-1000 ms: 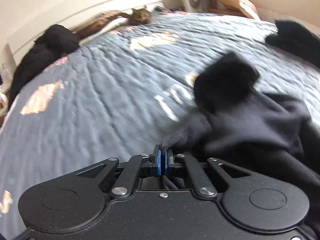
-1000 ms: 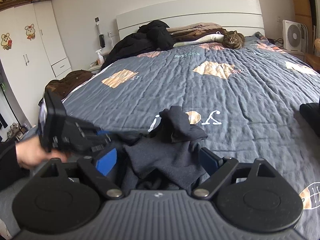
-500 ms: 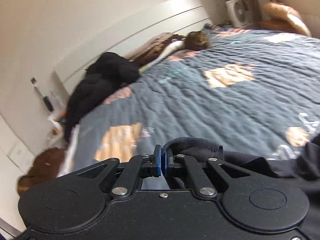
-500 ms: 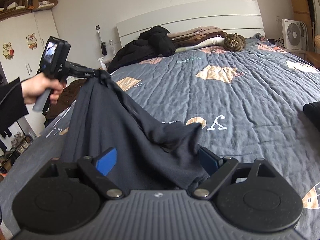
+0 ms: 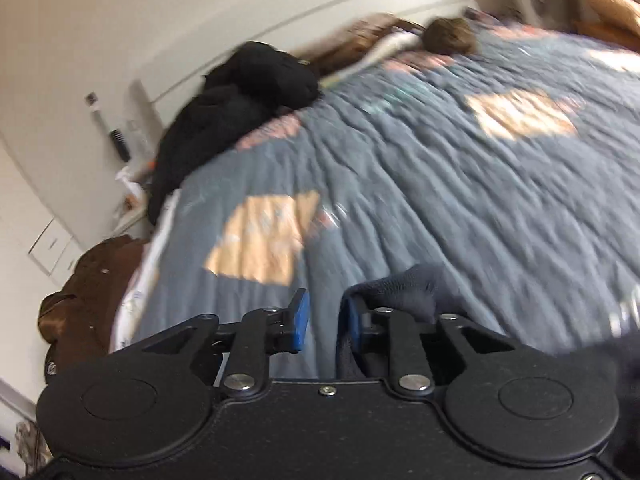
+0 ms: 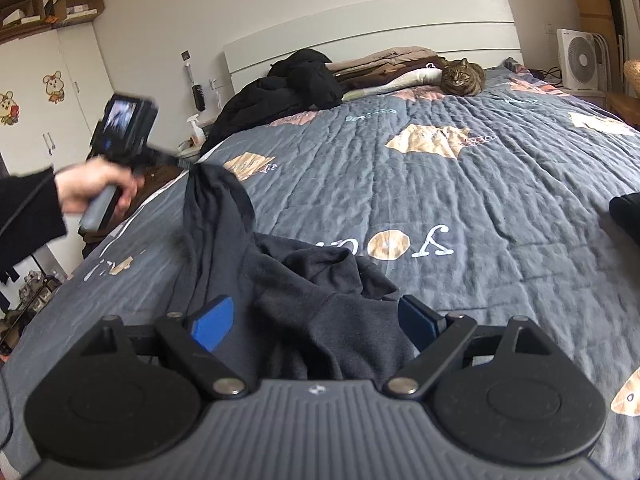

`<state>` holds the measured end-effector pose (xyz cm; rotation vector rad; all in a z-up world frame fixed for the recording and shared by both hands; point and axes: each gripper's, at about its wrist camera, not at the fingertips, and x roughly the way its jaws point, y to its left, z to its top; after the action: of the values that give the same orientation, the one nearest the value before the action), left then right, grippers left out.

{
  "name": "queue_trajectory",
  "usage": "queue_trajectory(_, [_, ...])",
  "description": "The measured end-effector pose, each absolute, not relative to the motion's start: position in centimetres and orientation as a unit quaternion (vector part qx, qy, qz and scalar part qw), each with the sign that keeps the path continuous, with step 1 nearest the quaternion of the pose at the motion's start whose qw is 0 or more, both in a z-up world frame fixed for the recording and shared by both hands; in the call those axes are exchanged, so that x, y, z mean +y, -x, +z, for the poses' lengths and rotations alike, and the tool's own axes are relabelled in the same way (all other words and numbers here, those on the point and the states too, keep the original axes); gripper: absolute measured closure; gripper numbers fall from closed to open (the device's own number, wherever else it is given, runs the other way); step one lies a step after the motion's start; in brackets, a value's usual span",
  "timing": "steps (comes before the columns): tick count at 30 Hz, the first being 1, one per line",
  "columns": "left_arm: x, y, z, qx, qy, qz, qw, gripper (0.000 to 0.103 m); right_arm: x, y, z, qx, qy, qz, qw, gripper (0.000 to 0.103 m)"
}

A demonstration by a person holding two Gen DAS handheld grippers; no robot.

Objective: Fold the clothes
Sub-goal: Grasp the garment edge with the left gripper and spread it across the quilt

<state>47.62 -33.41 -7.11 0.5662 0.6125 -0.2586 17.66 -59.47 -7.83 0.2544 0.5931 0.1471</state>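
Opening my left tool (image 5: 322,316), I have the dark garment's (image 6: 304,280) edge draped on one pad, not pinched; my right tool (image 6: 316,318) gapes wide over the garment heaped on the bed (image 6: 500,200).

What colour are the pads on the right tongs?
Blue pads, clearest in the right wrist view.

Bed with grey quilted patchwork cover (image 6: 460,208) carries: crumpled dark grey garment (image 6: 320,280), black jacket heap (image 6: 288,92), folded brown blankets (image 6: 384,66), tabby cat (image 6: 462,76).
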Motion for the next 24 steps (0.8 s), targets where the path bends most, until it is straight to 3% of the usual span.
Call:
queue_trajectory(4, [-30.1,-40.1,-7.3,0.310,-0.216,-0.166,0.911,0.073,-59.4,-17.8,-7.8,0.291,-0.129,0.070,0.945,0.014])
queue_trajectory(6, [-28.6,-35.8,-7.1,0.314,-0.187,-0.190,0.911,0.058,-59.2,-17.8,-7.7,0.292,-0.128,0.068,0.945,0.014])
queue_trajectory(7, [-28.0,-33.4,-7.0,0.316,-0.179,-0.206,0.909,0.057,-59.0,-17.7,-7.6,0.293,-0.127,0.070,0.945,0.014])
queue_trajectory(16, [-22.2,-14.2,-7.0,0.363,-0.169,-0.298,0.866,0.057,-56.6,-16.8,-6.2,0.281,-0.124,0.100,0.946,0.014])
queue_trajectory(24, [-20.4,-7.9,-11.7,0.423,-0.168,-0.308,0.836,0.057,-53.5,-15.9,-5.2,0.276,-0.111,0.125,0.947,0.014])
